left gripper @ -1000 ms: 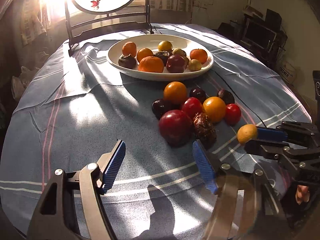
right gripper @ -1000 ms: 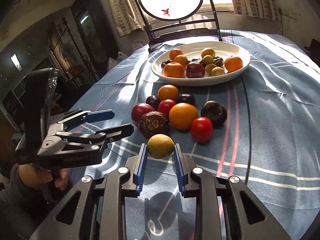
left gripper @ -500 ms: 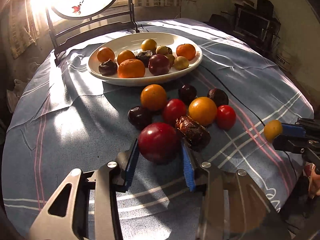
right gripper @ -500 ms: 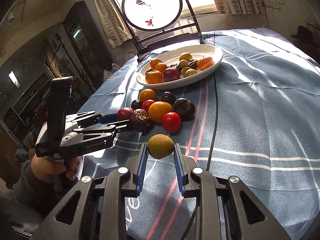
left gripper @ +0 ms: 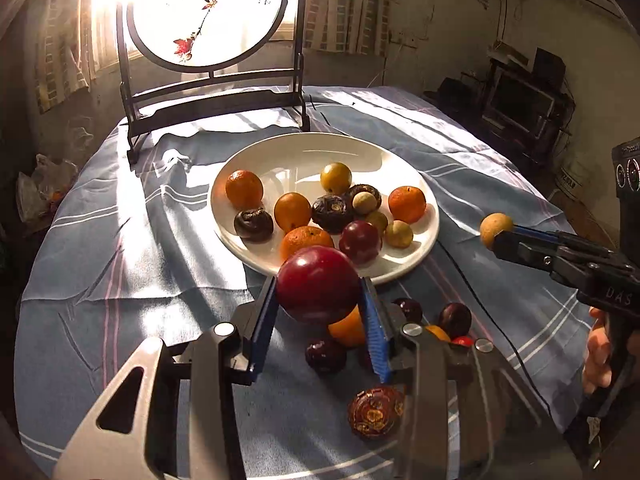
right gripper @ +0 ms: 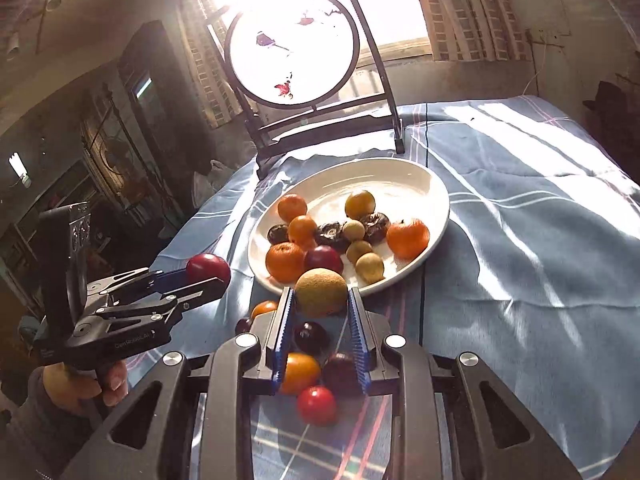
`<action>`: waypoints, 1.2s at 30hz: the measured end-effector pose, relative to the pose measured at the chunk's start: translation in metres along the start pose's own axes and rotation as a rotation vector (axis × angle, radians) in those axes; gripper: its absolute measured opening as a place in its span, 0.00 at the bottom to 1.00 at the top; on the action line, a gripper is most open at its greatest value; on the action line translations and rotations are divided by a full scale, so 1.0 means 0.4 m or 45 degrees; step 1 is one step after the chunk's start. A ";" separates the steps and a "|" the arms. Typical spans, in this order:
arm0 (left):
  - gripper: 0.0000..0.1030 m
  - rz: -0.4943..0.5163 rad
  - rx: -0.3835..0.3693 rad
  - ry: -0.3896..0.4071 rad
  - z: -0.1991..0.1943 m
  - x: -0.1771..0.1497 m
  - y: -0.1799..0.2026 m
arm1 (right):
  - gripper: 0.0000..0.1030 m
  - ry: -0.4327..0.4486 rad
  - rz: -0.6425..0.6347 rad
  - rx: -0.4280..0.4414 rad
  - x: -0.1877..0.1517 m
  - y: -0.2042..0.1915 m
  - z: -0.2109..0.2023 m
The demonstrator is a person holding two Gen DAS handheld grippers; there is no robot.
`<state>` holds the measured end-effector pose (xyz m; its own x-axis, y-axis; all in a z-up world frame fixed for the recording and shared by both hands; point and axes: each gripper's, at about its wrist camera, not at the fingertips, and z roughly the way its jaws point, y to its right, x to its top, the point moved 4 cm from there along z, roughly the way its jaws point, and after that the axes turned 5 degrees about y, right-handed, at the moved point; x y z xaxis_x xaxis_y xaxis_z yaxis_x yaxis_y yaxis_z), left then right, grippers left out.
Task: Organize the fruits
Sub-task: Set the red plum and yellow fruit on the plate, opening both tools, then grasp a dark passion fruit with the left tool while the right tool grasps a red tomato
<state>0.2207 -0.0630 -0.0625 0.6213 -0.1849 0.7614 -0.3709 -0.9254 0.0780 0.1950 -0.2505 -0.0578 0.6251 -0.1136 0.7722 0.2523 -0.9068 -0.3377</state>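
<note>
My left gripper (left gripper: 318,300) is shut on a big dark red fruit (left gripper: 318,284), held above the cloth just short of the white plate (left gripper: 280,156). It also shows in the right wrist view (right gripper: 208,268). My right gripper (right gripper: 320,308) is shut on a small tan-yellow fruit (right gripper: 321,291), raised near the plate's (right gripper: 400,184) front edge; the fruit shows in the left wrist view (left gripper: 496,226). The plate holds several oranges, dark fruits and small yellow ones. Several loose fruits (right gripper: 316,404) lie on the cloth under the grippers.
A round table carries a blue striped cloth (left gripper: 120,280). A round painted screen on a dark stand (left gripper: 208,12) rises behind the plate. A brown patterned fruit (left gripper: 376,412) lies near my left gripper. Dark furniture stands at the far right (left gripper: 520,104).
My left gripper closed on the red fruit, lifted it and moved toward the plate. My right gripper carried the yellow fruit up and toward the plate.
</note>
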 end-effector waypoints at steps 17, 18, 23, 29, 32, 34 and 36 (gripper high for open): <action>0.66 0.009 0.004 0.031 -0.035 -0.013 -0.002 | 0.50 0.021 -0.026 -0.092 0.004 0.008 0.028; 0.66 0.046 -0.003 0.015 -0.052 -0.041 0.013 | 0.50 0.017 -0.019 -0.089 -0.017 0.009 0.008; 0.66 0.166 -0.049 -0.104 -0.078 -0.181 0.071 | 0.50 0.014 0.015 -0.072 -0.111 0.009 -0.076; 0.66 0.156 -0.038 -0.154 -0.037 -0.236 0.089 | 0.50 0.022 0.069 -0.026 -0.179 -0.004 -0.127; 0.62 0.146 -0.040 -0.204 0.001 -0.236 0.093 | 0.50 0.007 0.050 -0.029 -0.194 -0.013 -0.132; 0.39 0.100 -0.062 -0.217 0.012 -0.231 0.086 | 0.50 -0.003 0.034 -0.051 -0.198 -0.011 -0.129; 0.39 0.099 -0.059 -0.181 0.000 -0.228 0.087 | 0.50 -0.031 0.025 -0.068 -0.202 -0.005 -0.118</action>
<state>0.1513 -0.0785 -0.1292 0.6799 -0.3034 0.6676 -0.4512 -0.8907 0.0547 0.1091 -0.2589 -0.0941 0.6475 -0.1221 0.7522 0.2008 -0.9248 -0.3230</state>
